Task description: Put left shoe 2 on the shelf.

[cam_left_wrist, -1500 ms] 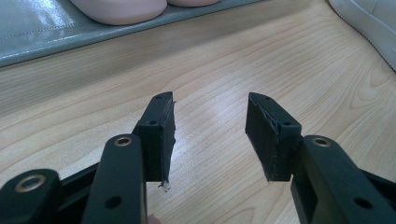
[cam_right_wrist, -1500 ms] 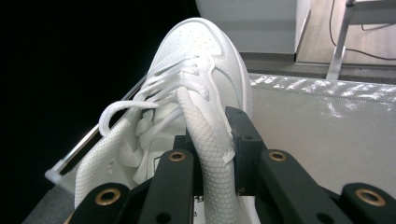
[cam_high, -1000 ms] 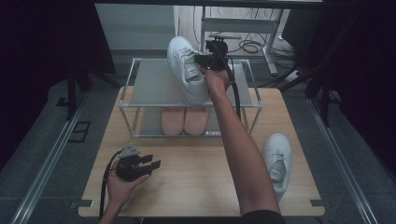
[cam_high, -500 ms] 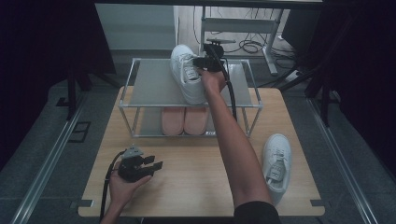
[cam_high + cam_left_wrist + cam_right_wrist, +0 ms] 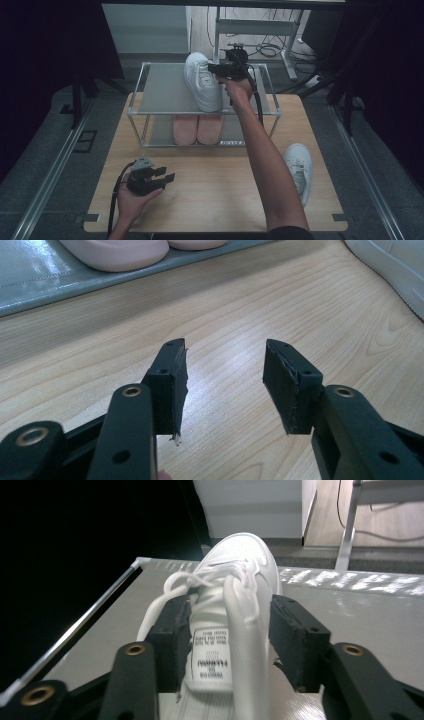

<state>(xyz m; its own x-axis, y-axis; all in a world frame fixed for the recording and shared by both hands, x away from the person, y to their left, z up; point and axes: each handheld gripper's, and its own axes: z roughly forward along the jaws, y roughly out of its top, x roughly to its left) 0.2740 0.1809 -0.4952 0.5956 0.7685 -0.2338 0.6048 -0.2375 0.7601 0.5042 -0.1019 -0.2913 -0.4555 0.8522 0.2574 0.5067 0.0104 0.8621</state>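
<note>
In the high view, the white sneaker (image 5: 203, 82) lay on the rack's top shelf (image 5: 162, 92), the right gripper (image 5: 220, 70) at it. The left gripper (image 5: 225, 377) view showed spread jaws over bare table (image 5: 240, 305). In the right gripper (image 5: 227, 630) view, the jaws, just opening, flanked the sneaker's tongue (image 5: 212, 652); the right pad stood clear.

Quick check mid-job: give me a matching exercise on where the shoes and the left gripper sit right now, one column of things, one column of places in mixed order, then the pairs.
Things:
1. white shoe between the right gripper's jaws
2. pink slippers
3. second white shoe
4. left gripper

Places:
A. on the tabletop, right of the person's arm
B. top shelf of the rack
C. low over the table's near left part
D. lower shelf of the rack

Pairs: 1-B, 2-D, 3-A, 4-C
</note>
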